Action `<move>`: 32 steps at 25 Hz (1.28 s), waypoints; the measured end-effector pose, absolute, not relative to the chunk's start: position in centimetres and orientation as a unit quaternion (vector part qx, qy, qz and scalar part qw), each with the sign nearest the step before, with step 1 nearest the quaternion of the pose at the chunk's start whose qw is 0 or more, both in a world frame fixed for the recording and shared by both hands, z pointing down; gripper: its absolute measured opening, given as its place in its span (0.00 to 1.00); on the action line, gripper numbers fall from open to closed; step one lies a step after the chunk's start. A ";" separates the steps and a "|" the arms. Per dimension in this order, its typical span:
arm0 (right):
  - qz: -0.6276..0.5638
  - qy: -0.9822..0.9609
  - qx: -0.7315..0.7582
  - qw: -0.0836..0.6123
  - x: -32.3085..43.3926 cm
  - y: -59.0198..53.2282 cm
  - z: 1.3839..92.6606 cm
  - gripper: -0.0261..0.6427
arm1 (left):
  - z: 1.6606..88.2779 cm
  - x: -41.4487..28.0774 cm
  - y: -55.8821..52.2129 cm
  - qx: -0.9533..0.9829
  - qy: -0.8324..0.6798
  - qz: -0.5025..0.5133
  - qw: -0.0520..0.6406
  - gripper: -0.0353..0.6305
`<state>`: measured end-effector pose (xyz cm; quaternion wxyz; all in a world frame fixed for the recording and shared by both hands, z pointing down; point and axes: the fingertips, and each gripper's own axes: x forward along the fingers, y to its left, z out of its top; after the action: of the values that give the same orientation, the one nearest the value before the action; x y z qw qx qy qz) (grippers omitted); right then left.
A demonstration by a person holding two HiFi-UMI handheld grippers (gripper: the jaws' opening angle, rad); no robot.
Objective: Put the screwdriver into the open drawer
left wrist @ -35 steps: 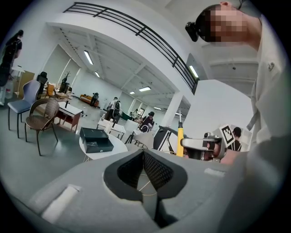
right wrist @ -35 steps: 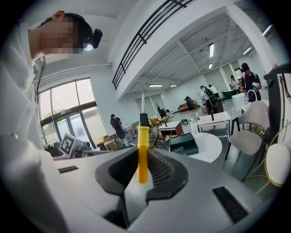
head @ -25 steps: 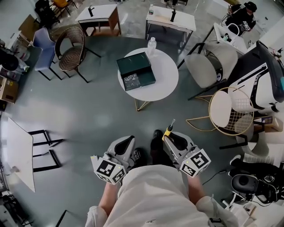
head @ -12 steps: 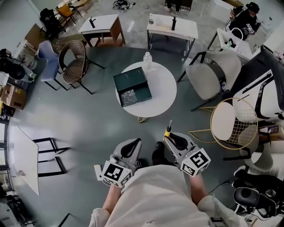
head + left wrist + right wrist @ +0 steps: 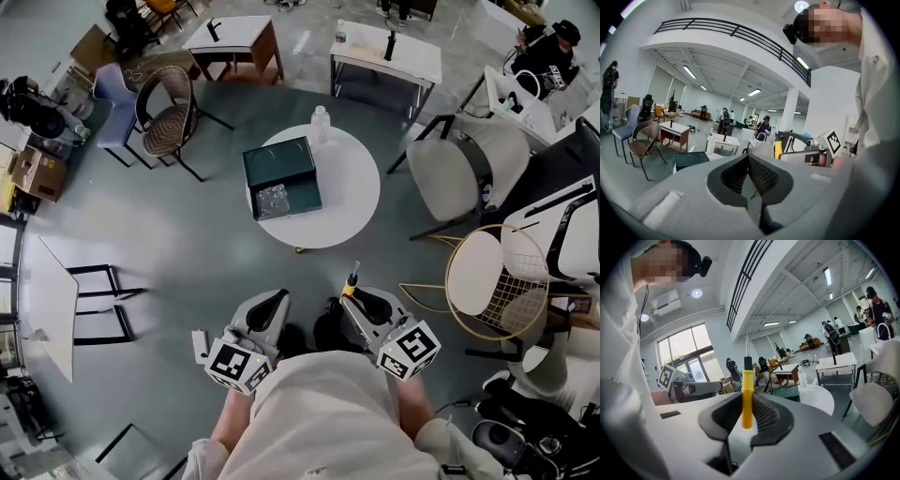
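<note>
A yellow-handled screwdriver (image 5: pixel 746 397) stands upright between the jaws of my right gripper (image 5: pixel 746 414), which is shut on its handle; its metal shaft points up. In the head view the screwdriver (image 5: pixel 351 280) sticks out forward of the right gripper (image 5: pixel 359 300). My left gripper (image 5: pixel 265 309) is held beside it, shut with nothing between its jaws (image 5: pixel 749 180). A dark green box with an open drawer (image 5: pixel 282 176) lies on the round white table (image 5: pixel 342 192) ahead; both grippers are well short of it. The drawer (image 5: pixel 785 392) shows small in the right gripper view.
A clear bottle (image 5: pixel 321 121) stands at the table's far edge. A wicker chair (image 5: pixel 169 112) is at the left, a white shell chair (image 5: pixel 467 167) and a gold wire chair (image 5: pixel 494 279) at the right. Two desks (image 5: pixel 385 53) stand beyond. Grey floor lies between me and the table.
The round table and green box have shifted slightly in the head view as I moved; both grippers keep the same pose, the right one still holding the screwdriver.
</note>
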<state>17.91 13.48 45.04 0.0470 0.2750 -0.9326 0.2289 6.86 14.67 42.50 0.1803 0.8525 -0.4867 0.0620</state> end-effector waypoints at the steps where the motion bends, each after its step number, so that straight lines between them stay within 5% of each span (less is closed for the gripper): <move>1: 0.231 -0.932 0.274 0.050 18.1 13.2 45.4 0.15 | 42.6 6.9 14.7 0.850 -0.491 0.061 0.181 0.07; 32: 0.183 -0.945 0.266 0.059 5.9 1.8 40.6 0.15 | 39.6 -3.2 1.7 0.866 -0.476 0.021 0.152 0.07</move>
<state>5.89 1.81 40.64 0.0591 0.2659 -0.9447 0.1825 -3.18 1.71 39.60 0.1521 0.8661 -0.4757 0.0206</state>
